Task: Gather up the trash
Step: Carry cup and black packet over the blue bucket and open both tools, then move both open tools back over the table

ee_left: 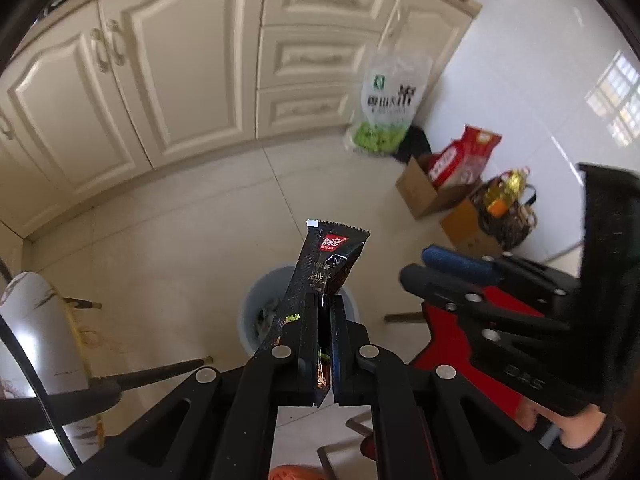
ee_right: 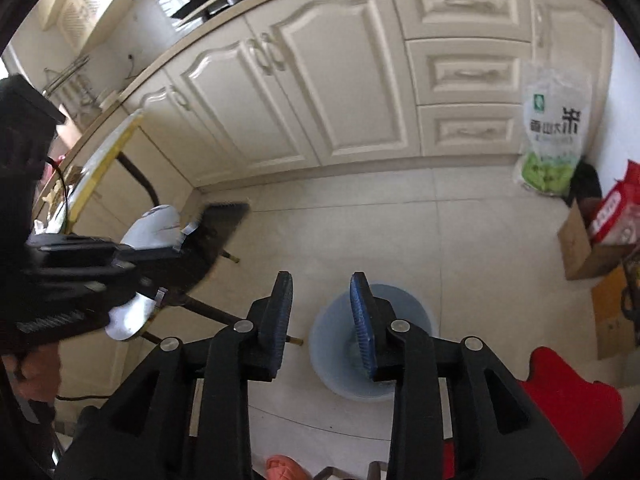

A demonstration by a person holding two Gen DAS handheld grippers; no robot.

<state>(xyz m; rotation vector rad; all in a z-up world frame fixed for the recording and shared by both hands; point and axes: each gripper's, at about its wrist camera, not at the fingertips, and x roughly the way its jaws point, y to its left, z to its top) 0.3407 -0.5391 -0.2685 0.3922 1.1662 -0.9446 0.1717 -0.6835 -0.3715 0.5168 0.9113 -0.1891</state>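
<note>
- My left gripper (ee_left: 323, 300) pinches a black wrapper (ee_left: 326, 260), jaws pressed tight on it, its top end sticking up past the fingertips.
- The wrapper hangs above the pale blue bin (ee_left: 256, 312) on the tiled floor (ee_left: 180, 220).
- My right gripper (ee_right: 320, 308) is spread and empty, over the bin.

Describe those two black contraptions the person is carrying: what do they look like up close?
Each tool is a black scissor-like linkage joined by round silver rivets. The right tool ends in two flat fingers faced with ribbed blue pads. The left tool has the same black frame and narrow fingers. The hand behind the right tool wears a dark sleeve cuff.
</note>
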